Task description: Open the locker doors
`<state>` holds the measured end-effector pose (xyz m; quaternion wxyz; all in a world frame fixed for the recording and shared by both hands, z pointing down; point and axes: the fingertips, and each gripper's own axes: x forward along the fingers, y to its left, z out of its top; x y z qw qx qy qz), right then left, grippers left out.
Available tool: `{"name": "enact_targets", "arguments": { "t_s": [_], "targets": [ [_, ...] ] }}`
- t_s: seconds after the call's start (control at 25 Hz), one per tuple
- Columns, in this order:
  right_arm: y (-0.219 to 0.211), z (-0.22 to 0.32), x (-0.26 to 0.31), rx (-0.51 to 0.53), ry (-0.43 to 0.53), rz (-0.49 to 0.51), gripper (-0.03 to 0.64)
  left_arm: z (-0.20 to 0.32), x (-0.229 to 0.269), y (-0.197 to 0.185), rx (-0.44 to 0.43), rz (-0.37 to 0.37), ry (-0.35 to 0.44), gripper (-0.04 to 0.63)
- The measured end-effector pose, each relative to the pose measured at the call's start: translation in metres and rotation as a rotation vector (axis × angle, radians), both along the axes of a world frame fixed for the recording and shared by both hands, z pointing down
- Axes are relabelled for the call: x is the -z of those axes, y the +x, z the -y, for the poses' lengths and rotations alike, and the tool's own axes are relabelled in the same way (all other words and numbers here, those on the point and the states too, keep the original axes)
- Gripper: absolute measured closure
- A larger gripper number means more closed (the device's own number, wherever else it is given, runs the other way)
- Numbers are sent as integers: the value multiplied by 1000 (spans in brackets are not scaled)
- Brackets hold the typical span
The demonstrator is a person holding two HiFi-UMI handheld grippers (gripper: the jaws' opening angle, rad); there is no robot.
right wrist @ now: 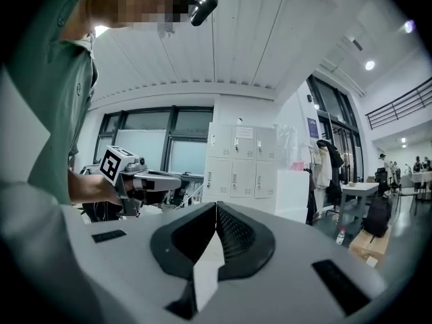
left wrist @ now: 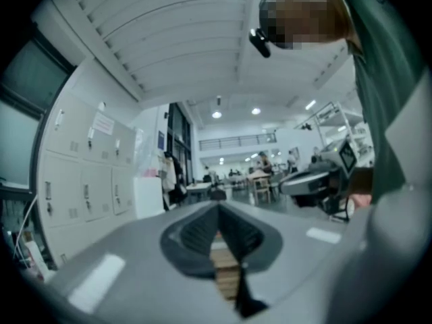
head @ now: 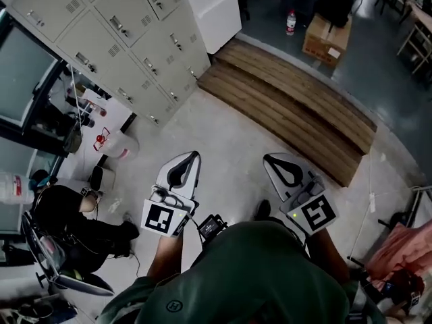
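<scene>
The locker doors (head: 118, 29) are standing well apart from the left tongs (head: 194, 155), ahead of them and off to their left. The doors are pale grey, each carrying a small latch and vent slots. All visible doors are sitting shut in stacked rows.

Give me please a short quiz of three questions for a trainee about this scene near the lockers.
1. True or false: all locker doors seen in the head view are closed.
2. How do the jaws of the left tool and the right tool stand? A: together, with nothing between. B: wide apart. C: closed on a handle.
3. Fill in: the cardboard box stands on the floor beyond the ____ platform.
Key: 1 true; 2 A; 3 wooden.
</scene>
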<state>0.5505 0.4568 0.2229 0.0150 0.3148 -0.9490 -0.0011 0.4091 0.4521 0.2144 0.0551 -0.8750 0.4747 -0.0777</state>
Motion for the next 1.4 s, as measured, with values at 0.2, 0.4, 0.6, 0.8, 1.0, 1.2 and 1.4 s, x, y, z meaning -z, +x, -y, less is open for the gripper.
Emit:
{"name": "enact_targets", "arguments": {
  "t_s": [0.2, 0.4, 0.6, 0.8, 1.0, 1.2, 1.4],
  "targets": [
    [3, 48, -9, 76, 6, -25, 612, 50, -3, 7, 52, -2, -44, 594],
    [0, 94, -10, 106, -13, -16, 612, 86, 1, -6, 122, 14, -14, 594],
    [-25, 138, -6, 104, 11, -3, 612, 121, -14, -34, 147, 6, -31, 594],
    [-54, 194, -6, 60, 23, -7, 612, 173, -14, -64, 117, -3, 2, 594],
    [-98, 243, 6, 46, 41, -14, 612, 222, 4, -103, 110, -14, 63, 594],
    [-130, 296, 9, 8, 67, -13, 612, 274, 3, -135, 56, -13, 85, 594],
    [-158, 317, -4, 56, 60, -36, 612, 292, 3, -152, 41, -16, 114, 593]
  ]
}}
